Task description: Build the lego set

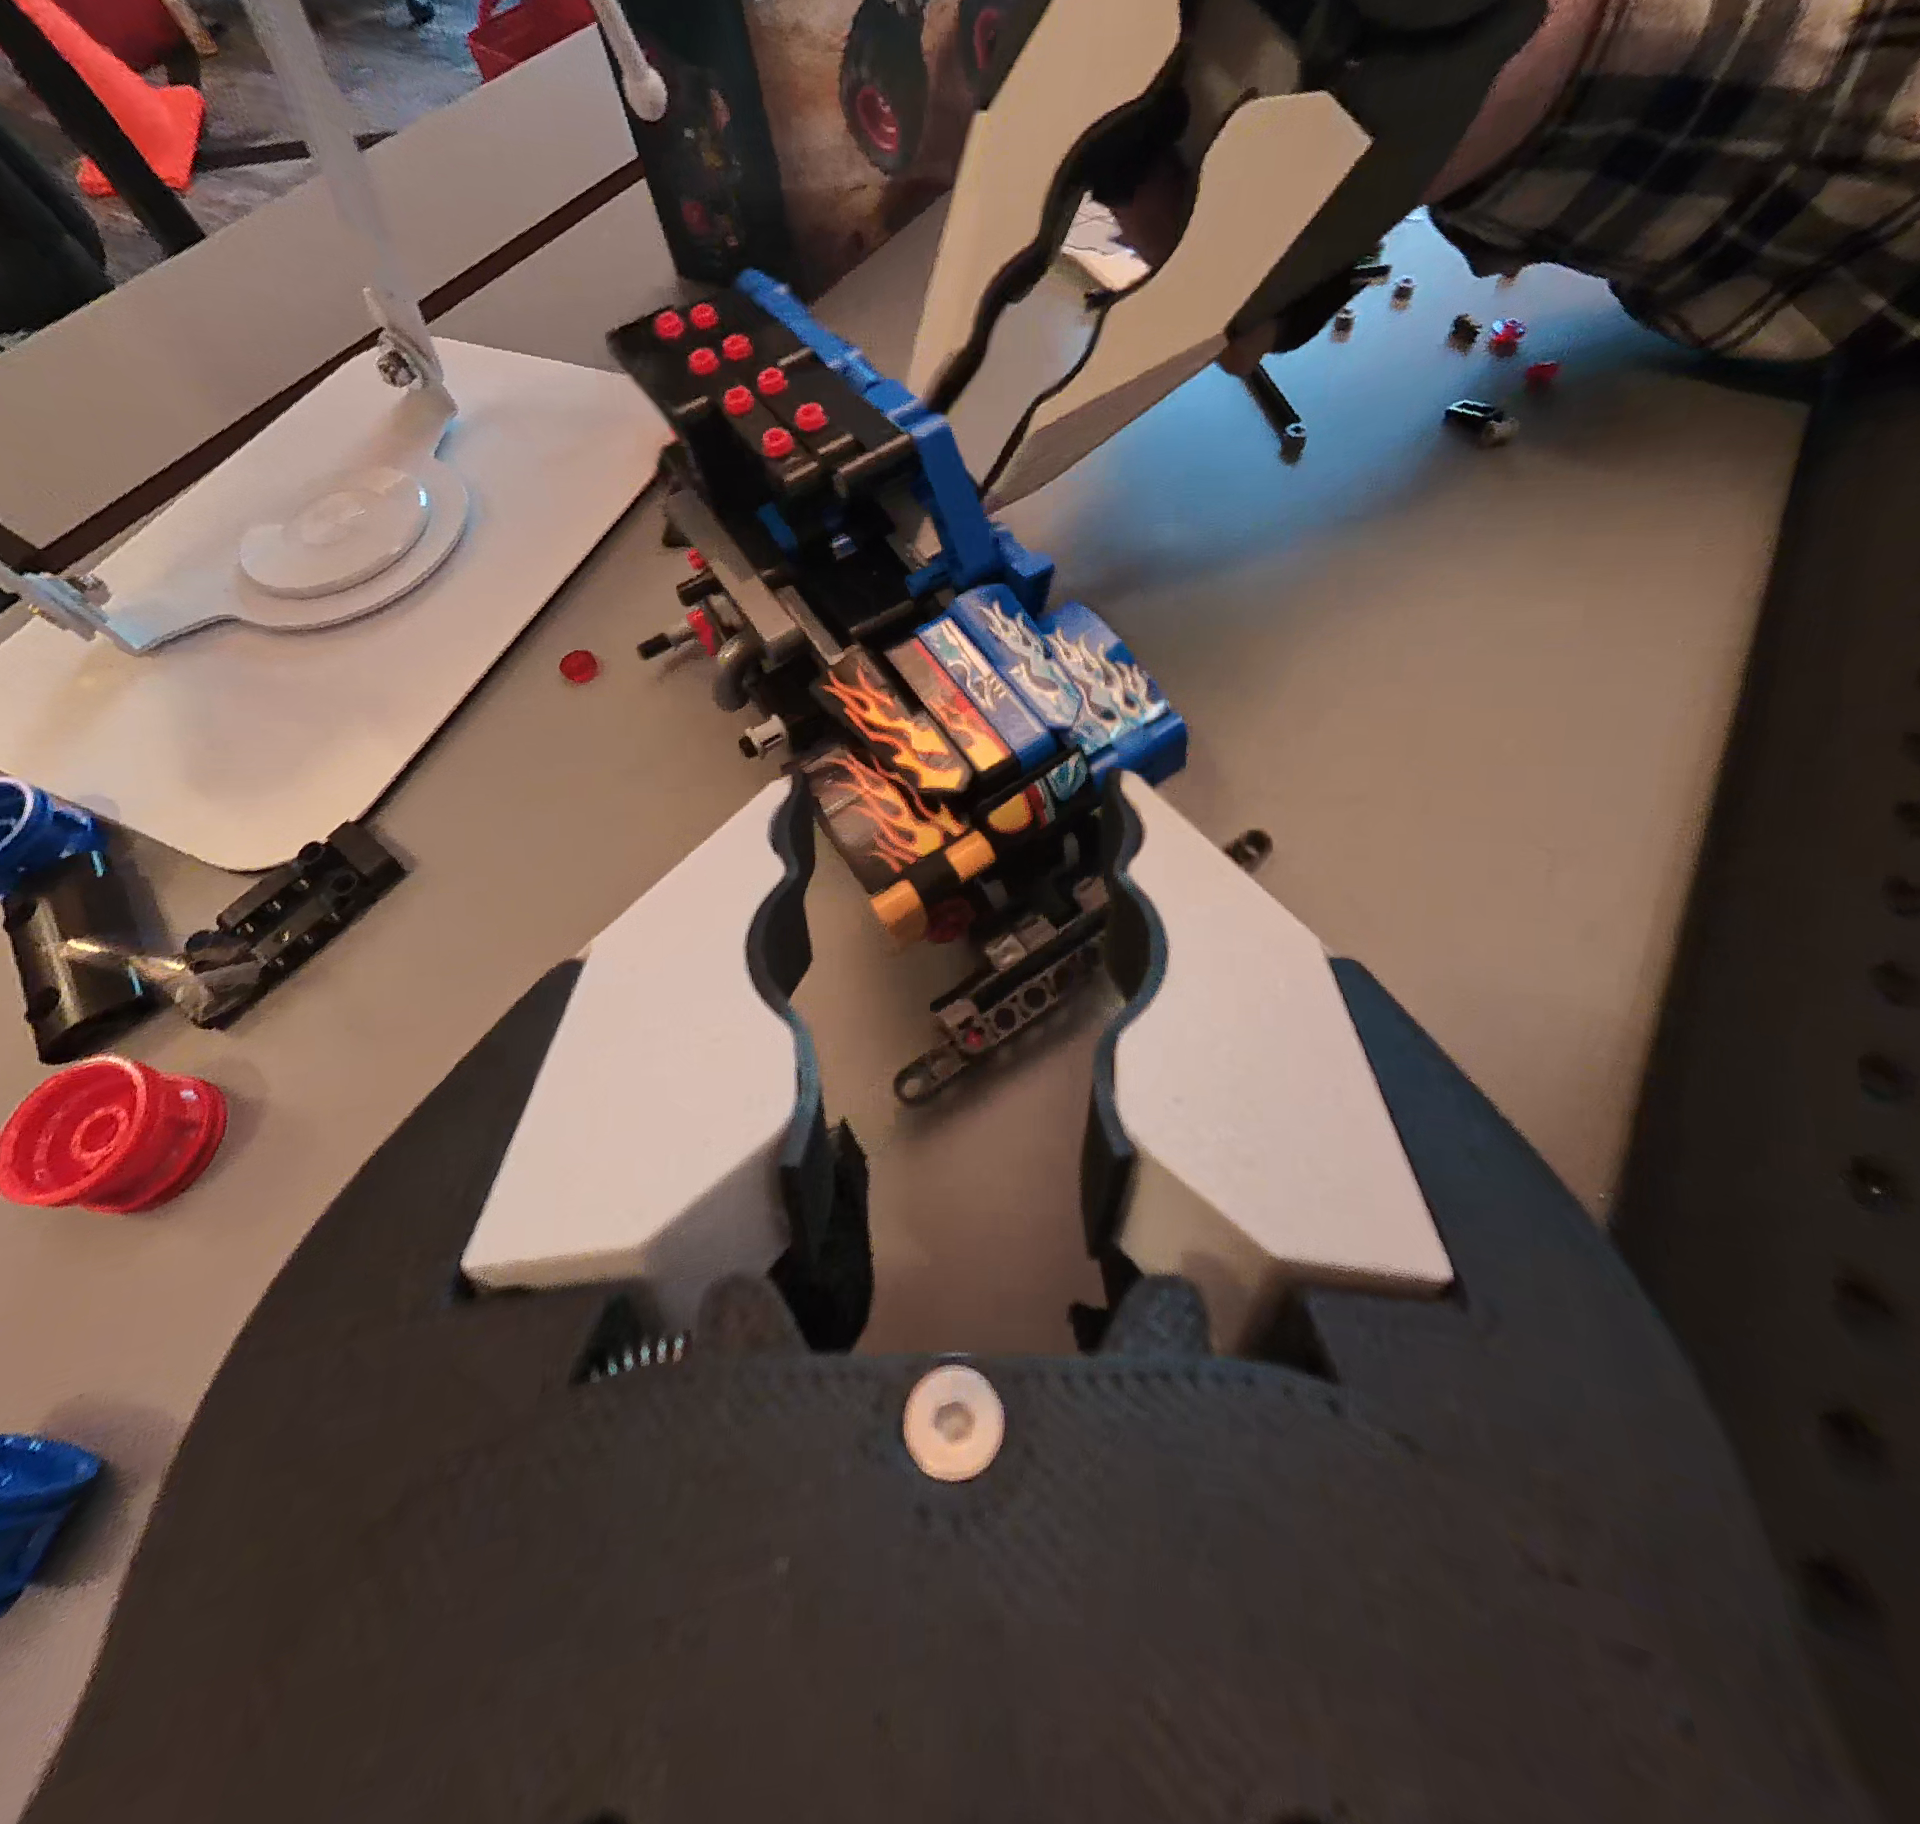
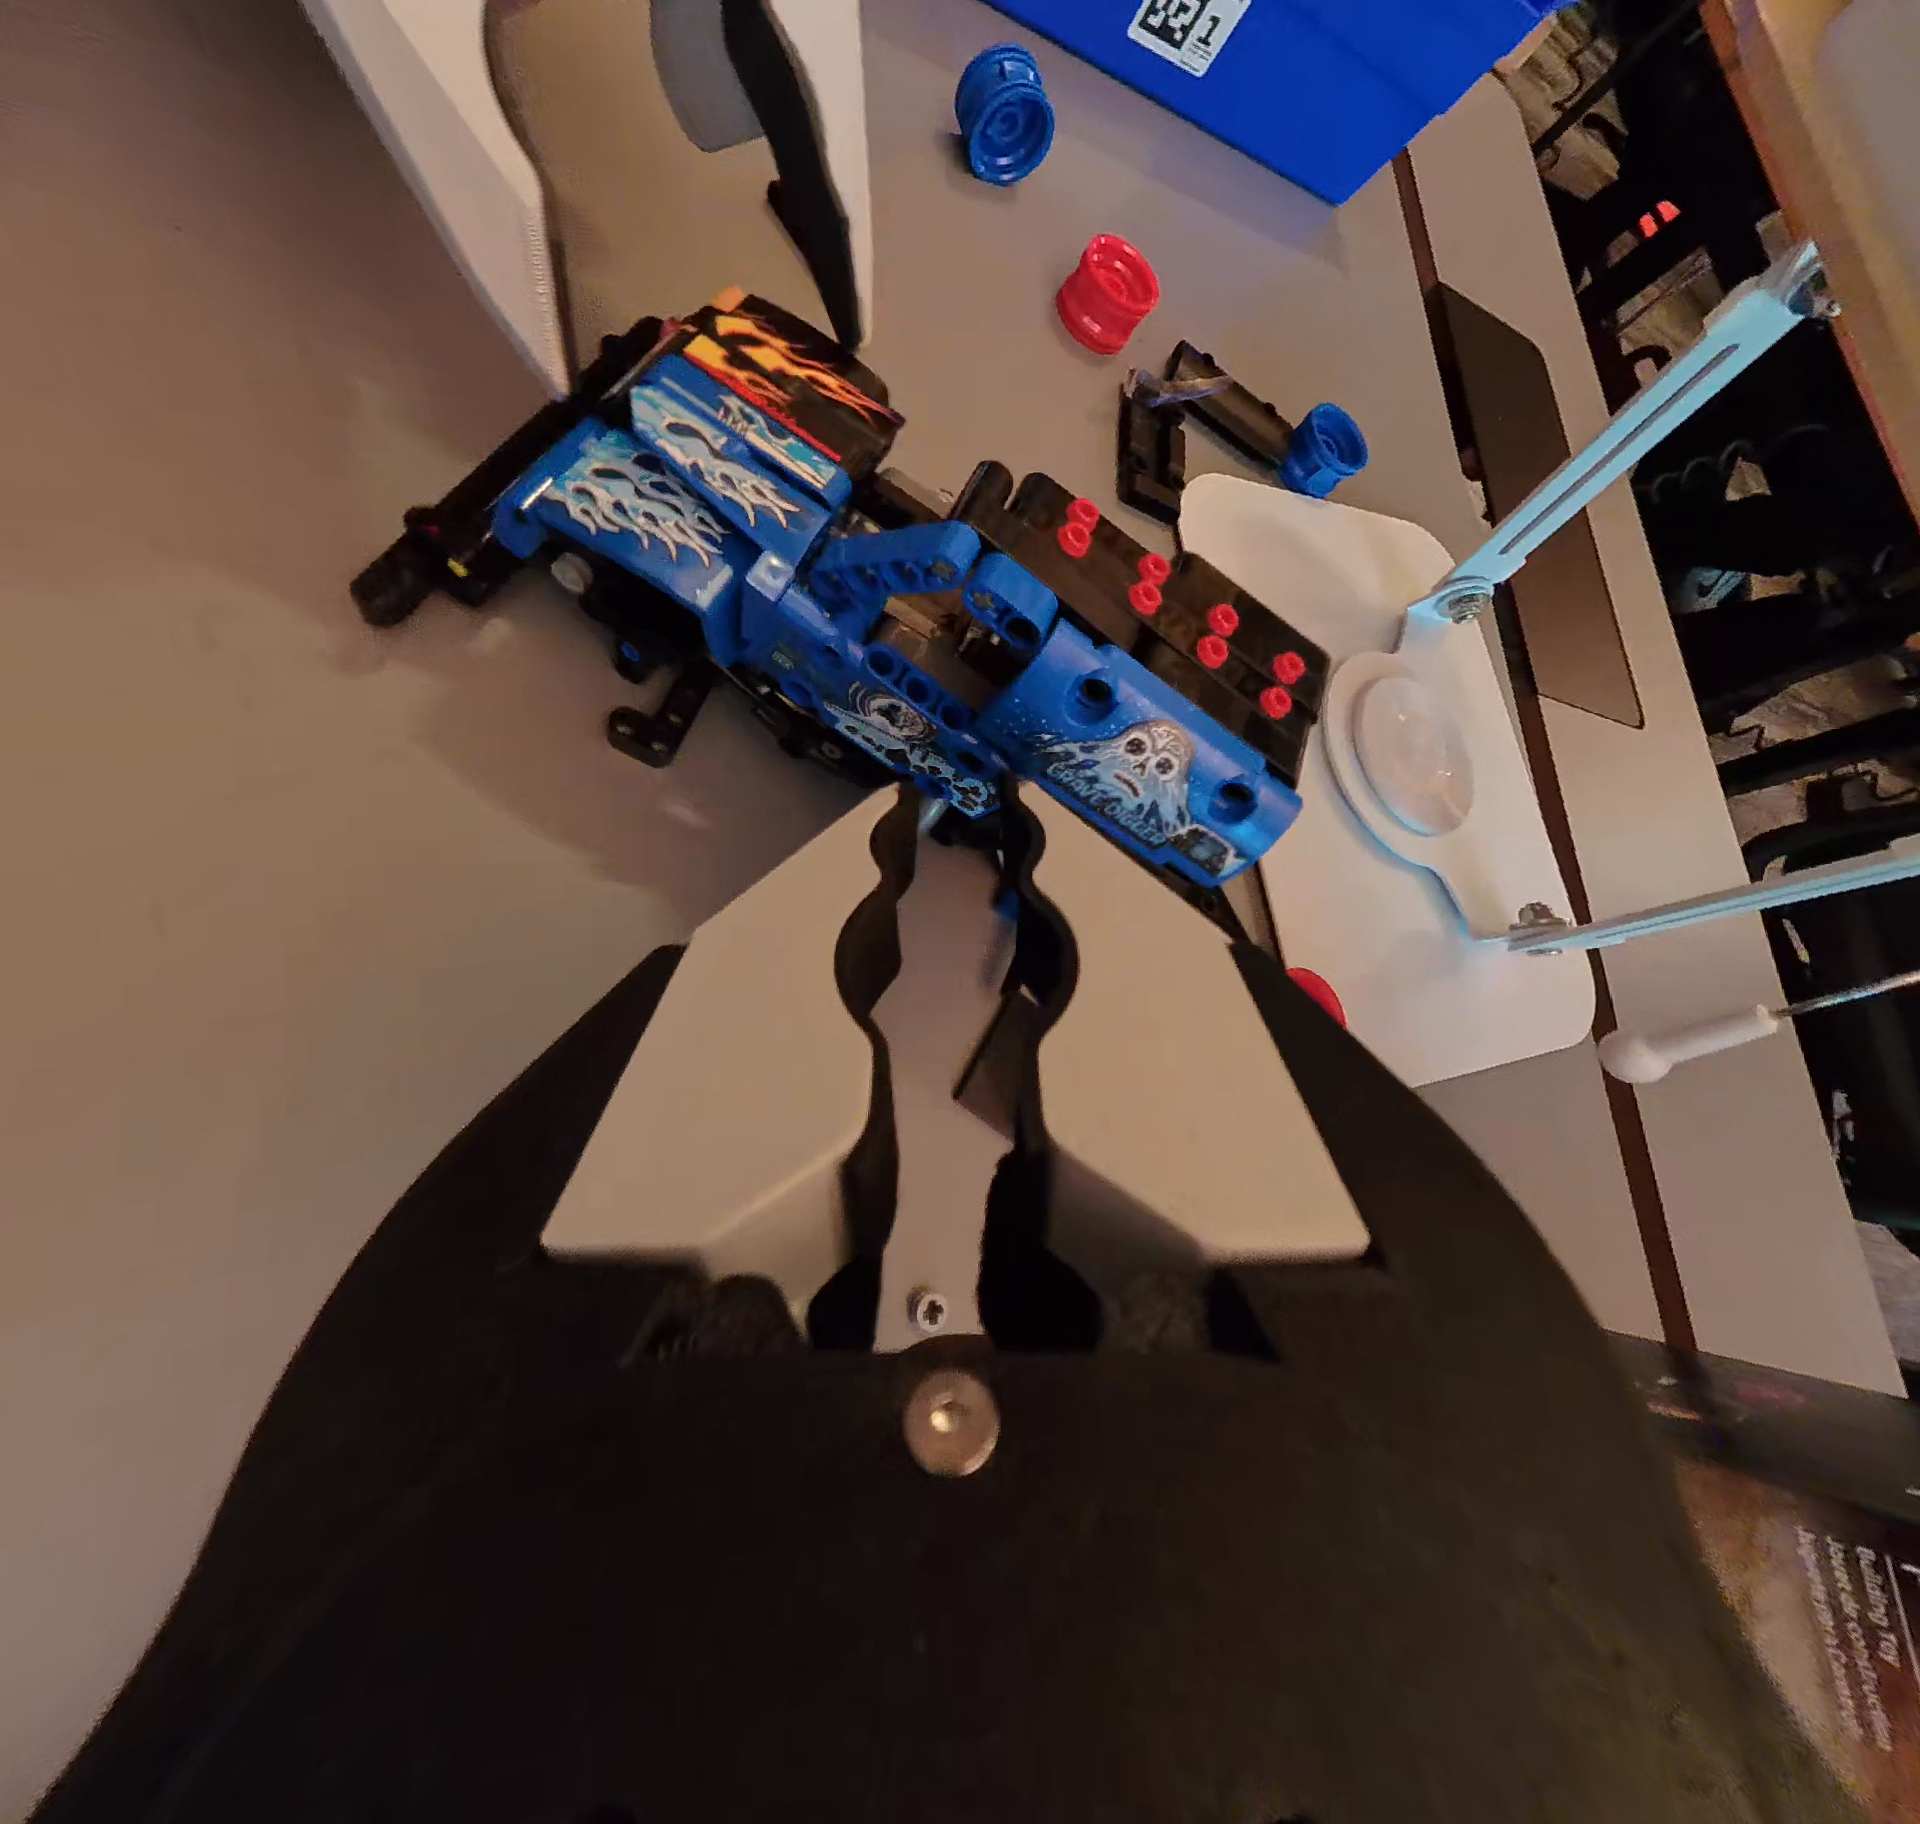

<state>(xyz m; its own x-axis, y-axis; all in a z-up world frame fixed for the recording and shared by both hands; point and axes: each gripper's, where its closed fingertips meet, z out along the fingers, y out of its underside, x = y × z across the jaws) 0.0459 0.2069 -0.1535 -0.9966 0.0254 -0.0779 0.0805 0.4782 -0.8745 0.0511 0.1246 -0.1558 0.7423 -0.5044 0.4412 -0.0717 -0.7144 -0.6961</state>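
While the half-built lego truck (image 1: 894, 621) lies at the centre of the grey worktop (image 1: 1403, 839), the left tool (image 1: 956, 818) brackets its flame-printed hood end, fingers spread on either side, contact unclear. From 12 o'clock in the left wrist view, the right tool (image 2: 961, 818) meets the model's blue flank, its fingers nearly pressed together on something small and blue; what it is cannot be told. A red wheel hub (image 1: 109, 1135) sits at 9 o'clock, a black beam assembly (image 1: 301, 901) nearby. A white lamp base (image 1: 343, 538) stands at 10 o'clock, the set's box (image 1: 800, 81) upright at 12.
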